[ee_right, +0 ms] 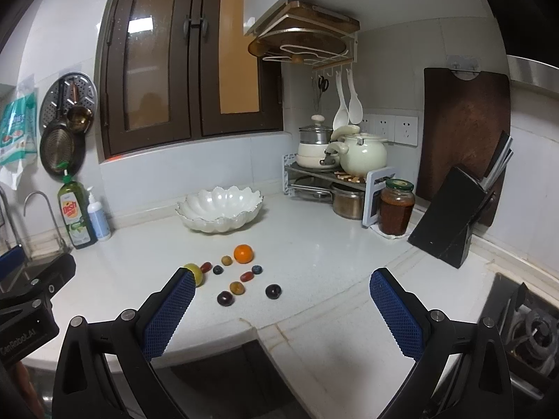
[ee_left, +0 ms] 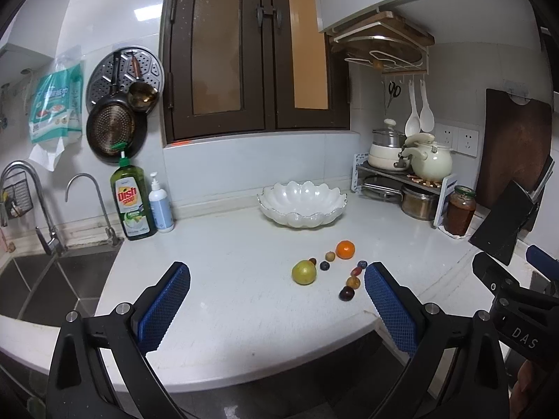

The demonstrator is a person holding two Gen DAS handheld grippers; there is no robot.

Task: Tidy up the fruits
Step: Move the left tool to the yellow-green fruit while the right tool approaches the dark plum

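The white bowl (ee_left: 302, 206) looked glossy, like glazed ceramic with a thin metallic rim. Beneath it the countertop (ee_left: 227, 296) was smooth pale stone with a faint sheen. Right of the bowl, a steel pot (ee_left: 417, 204) gleamed beside a glass jar (ee_left: 460, 213); a dark wooden board (ee_left: 515, 146) hung matt behind.

right blue pad (ee_right: 171, 309) hides part of the yellow-green fruit (ee_right: 195, 271).
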